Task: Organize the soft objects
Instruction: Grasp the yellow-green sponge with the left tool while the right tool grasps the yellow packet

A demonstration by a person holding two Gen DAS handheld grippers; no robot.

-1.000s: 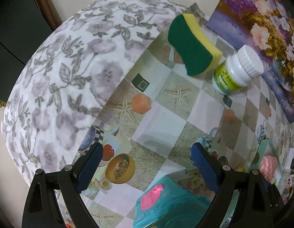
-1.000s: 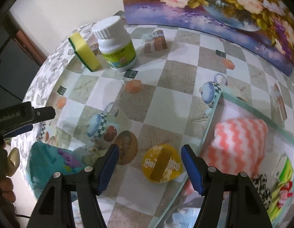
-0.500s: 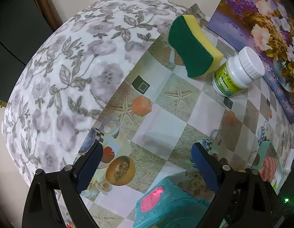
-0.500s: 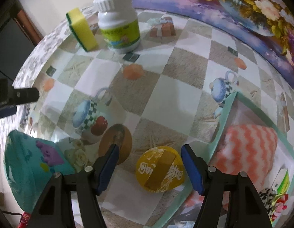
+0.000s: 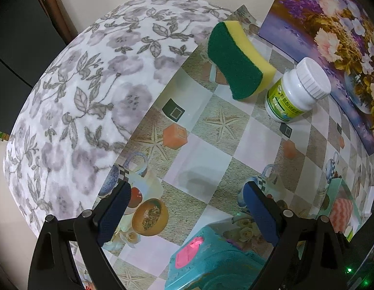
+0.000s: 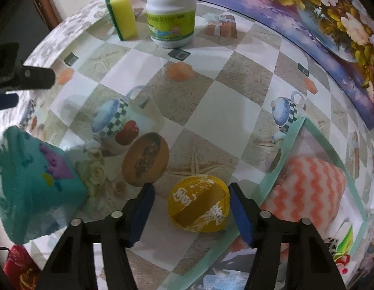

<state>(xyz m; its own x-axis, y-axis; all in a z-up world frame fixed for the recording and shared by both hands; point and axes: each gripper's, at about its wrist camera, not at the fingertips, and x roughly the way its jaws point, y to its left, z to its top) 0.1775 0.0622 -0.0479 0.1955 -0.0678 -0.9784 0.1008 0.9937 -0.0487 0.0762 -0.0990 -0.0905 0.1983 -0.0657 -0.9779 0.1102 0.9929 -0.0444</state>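
A yellow round soft pad (image 6: 199, 203) with a brown band lies on the checked tablecloth between the jaws of my right gripper (image 6: 190, 191). The jaws are closing. The right pad is almost at its edge and a gap shows at the left pad. My left gripper (image 5: 184, 207) hangs open over the table with nothing in it, just above a teal soft toy (image 5: 211, 263), which also lies at the left of the right wrist view (image 6: 29, 193). A green and yellow sponge (image 5: 237, 60) stands at the far edge.
A white pill bottle (image 6: 171, 12) stands beside the sponge (image 6: 120, 12). A mint tray (image 6: 295, 135) on the right holds an orange chevron cloth (image 6: 307, 188). A flower painting (image 6: 307, 12) leans along the back. A grey floral cloth (image 5: 78, 96) covers the table's left side.
My right gripper has come down and rolled over the yellow pad, and its jaws have narrowed around it. The left gripper has stayed where it was.
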